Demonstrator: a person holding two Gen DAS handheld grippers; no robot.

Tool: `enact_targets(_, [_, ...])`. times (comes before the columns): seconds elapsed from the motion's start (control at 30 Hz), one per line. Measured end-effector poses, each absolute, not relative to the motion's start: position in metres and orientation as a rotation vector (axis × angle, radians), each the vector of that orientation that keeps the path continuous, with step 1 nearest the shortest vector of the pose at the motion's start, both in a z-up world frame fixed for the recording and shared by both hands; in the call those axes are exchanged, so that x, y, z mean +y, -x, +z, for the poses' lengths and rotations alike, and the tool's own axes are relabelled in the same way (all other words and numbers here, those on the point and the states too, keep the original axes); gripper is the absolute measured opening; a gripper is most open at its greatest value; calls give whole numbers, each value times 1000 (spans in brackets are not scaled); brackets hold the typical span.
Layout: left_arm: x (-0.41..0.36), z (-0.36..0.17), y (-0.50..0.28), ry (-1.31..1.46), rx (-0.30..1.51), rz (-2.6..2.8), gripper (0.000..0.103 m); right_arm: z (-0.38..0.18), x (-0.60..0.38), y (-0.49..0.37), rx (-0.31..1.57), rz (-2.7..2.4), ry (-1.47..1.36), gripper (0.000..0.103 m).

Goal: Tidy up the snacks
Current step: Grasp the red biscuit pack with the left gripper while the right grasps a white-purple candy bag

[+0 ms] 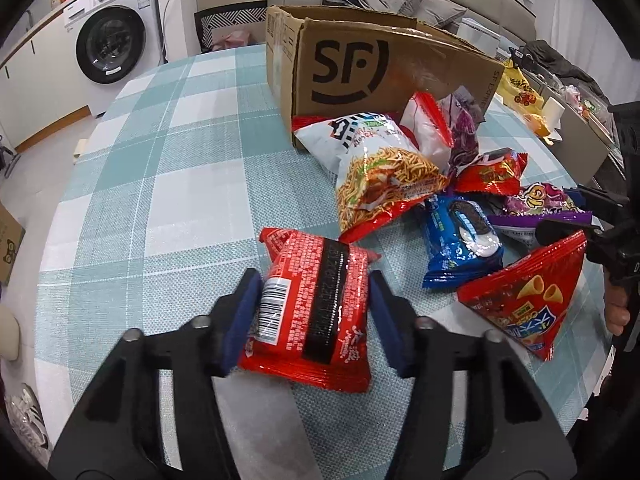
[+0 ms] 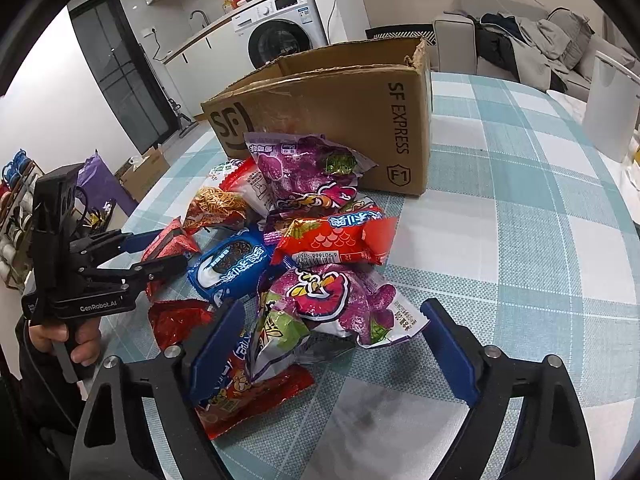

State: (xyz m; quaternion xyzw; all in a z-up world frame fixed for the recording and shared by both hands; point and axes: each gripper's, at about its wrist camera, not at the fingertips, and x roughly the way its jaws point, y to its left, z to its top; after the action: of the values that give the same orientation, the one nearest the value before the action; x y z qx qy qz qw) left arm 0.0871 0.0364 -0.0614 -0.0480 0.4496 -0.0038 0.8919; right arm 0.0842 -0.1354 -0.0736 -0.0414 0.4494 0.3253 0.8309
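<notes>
My left gripper [image 1: 316, 300] is shut on a red snack packet [image 1: 316, 312], its barcode side up, held just above the checked tablecloth [image 1: 160, 200]; the gripper also shows in the right wrist view [image 2: 168, 252]. My right gripper [image 2: 332, 336] is open around a purple snack bag [image 2: 336, 300] lying at the near end of the snack pile. The pile holds a blue cookie pack [image 2: 228, 268], a red packet [image 2: 340, 240], a noodle-snack bag [image 1: 380, 172] and a red cone-snack bag [image 1: 532, 300]. An open SF cardboard box [image 2: 348, 112] stands behind the pile.
A white container [image 2: 608, 108] stands at the table's right edge. A washing machine [image 1: 112, 36] and a sofa with clothes [image 2: 520, 40] are beyond the table. Bare tablecloth lies left of the pile in the left wrist view.
</notes>
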Motion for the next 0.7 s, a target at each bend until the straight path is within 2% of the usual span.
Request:
enact_targets(0.13, [36,-59,-85,109,917,-34,42,-74,-135,-84,955,694,92,87])
enact_targets(0.5, [34,-51,-78,119,888,-51,42,-73,-131,-80,955,718,99,67])
enact_targets(0.7, [33,-45,-74,121,869,-57,42,-69,-132,-76,937,729,116,59])
